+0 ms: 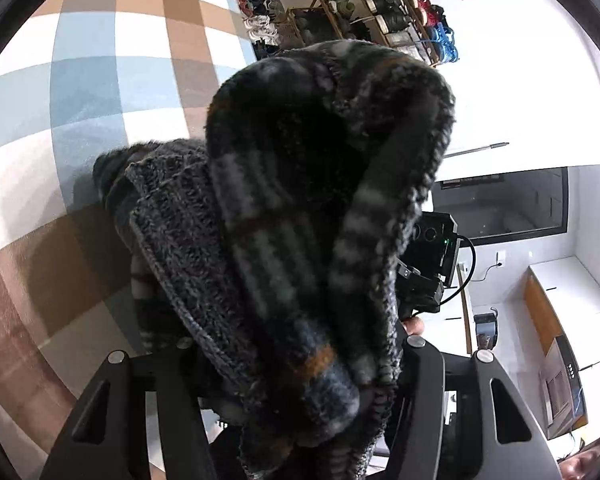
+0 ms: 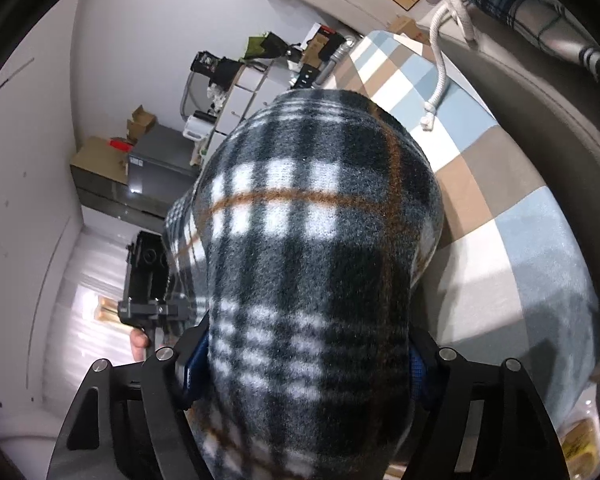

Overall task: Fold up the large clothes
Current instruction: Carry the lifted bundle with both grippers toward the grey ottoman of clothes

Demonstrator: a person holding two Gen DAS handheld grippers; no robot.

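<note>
Fleece plaid garment (image 2: pixel 312 240) bunched between both jaws.

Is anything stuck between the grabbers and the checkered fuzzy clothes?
Nothing visible is. The plaid fleece garment lies bunched right between the right gripper fingers, and its folds also fill the left gripper. Beneath it lies only the checkered blanket.

Both claws (image 1: pixel 300 360) (image 2: pixel 300 364) clamped, fabric between.
</note>
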